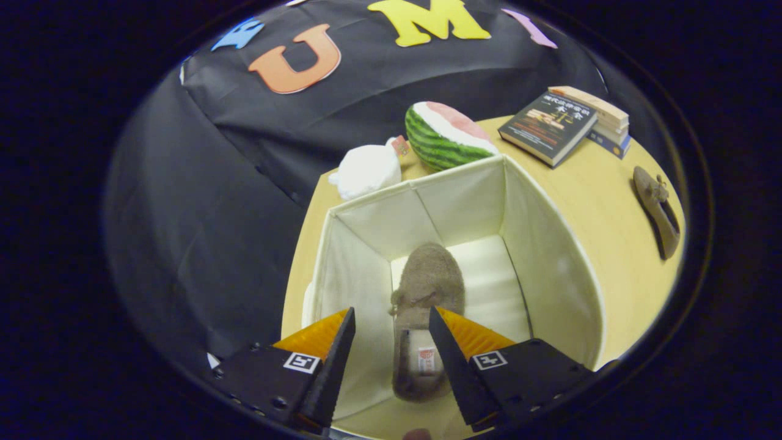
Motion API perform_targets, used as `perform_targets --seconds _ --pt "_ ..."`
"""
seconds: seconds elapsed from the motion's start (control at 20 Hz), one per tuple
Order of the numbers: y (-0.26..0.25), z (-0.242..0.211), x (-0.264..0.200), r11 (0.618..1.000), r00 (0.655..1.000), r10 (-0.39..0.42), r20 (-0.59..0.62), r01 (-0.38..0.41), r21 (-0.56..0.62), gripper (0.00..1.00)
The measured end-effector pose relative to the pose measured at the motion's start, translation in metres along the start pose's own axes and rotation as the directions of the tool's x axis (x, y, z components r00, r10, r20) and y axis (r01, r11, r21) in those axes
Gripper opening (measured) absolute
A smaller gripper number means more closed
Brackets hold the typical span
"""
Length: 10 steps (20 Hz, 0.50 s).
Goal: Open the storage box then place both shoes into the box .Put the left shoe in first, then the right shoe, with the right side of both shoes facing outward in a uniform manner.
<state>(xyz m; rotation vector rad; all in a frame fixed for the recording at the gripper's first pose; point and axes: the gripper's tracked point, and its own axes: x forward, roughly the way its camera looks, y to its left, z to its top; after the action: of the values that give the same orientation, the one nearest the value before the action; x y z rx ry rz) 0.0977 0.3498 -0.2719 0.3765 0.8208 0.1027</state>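
Gripper view: hand-held gripper (391,327) released above first shoe (426,305) inside open box (550,256). Next: fetch second shoe (657,211) from surface (599,183).

Cloth-walled recording booth (201,183), wooden table (586,201)

Box (550,269) floor lies free beside 1 shoe (427,287) under spread fingers (391,318); walls hem every side.

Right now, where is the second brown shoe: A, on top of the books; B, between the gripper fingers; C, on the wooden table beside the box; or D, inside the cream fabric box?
C: the second brown shoe lies on the wooden table, outside the cream fabric box.
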Motion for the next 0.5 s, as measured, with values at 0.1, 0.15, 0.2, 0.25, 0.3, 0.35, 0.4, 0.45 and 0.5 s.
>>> perform_targets --seconds 0.1,0.15,0.2,0.25,0.3,0.35,0.4,0.45,0.5 --pt "0.004 0.007 -0.010 0.999 0.999 0.019 0.028 -0.018 -0.029 0.78" --pt "0.005 0.012 -0.017 0.998 0.999 0.027 0.044 -0.025 -0.049 0.79" --pt "0.004 0.016 -0.025 0.997 0.998 0.034 0.062 -0.029 -0.074 0.80" --pt "0.003 0.022 -0.035 0.995 0.996 0.041 0.082 -0.033 -0.099 0.81" --pt "0.000 0.028 -0.045 0.992 0.993 0.049 0.106 -0.036 -0.122 0.82" --pt "-0.004 0.034 -0.058 0.988 0.990 0.055 0.133 -0.035 -0.149 0.88" --pt "-0.009 0.041 -0.071 0.984 0.985 0.061 0.160 -0.032 -0.176 0.88" --pt "-0.016 0.046 -0.086 0.979 0.980 0.064 0.187 -0.025 -0.202 0.88" --pt "-0.024 0.050 -0.100 0.976 0.975 0.069 0.212 -0.022 -0.219 0.88"
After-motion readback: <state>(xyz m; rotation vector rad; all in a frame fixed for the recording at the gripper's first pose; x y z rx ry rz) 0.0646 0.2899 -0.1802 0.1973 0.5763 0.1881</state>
